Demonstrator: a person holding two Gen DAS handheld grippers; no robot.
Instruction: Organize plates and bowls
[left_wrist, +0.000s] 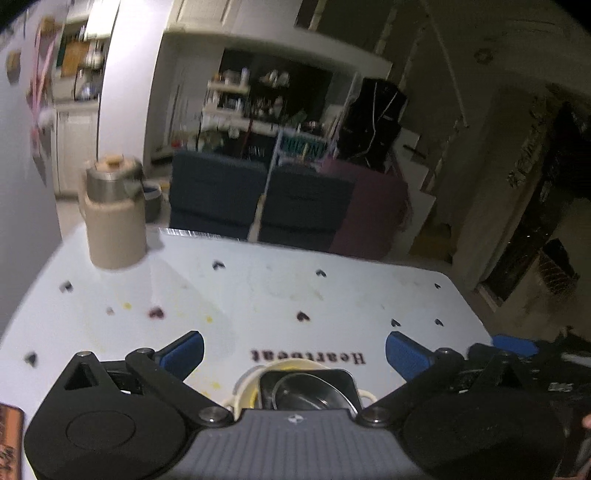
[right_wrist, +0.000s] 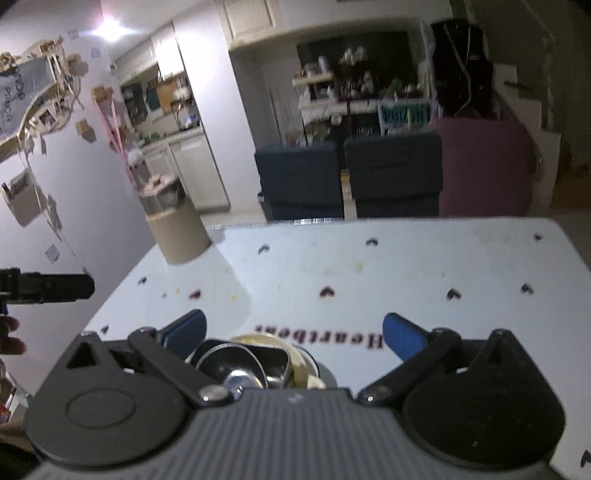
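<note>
A stack of dishes sits on the white table close under both grippers: a cream plate (left_wrist: 295, 365) with a dark square dish (left_wrist: 341, 378) and a shiny metal bowl (left_wrist: 314, 391) on it. The right wrist view shows the same cream plate (right_wrist: 258, 339), square dish (right_wrist: 275, 356) and metal bowl (right_wrist: 229, 363). My left gripper (left_wrist: 294, 352) is open and empty above the stack. My right gripper (right_wrist: 293, 332) is open and empty, also above it. The gripper bodies hide most of the stack.
A beige jug with a metal lid (left_wrist: 112, 210) stands at the table's far left corner, also in the right wrist view (right_wrist: 173, 218). The white tablecloth (left_wrist: 332, 302) has small hearts. Dark chairs (left_wrist: 218, 192) stand beyond the far edge. A wall (right_wrist: 55, 166) is left.
</note>
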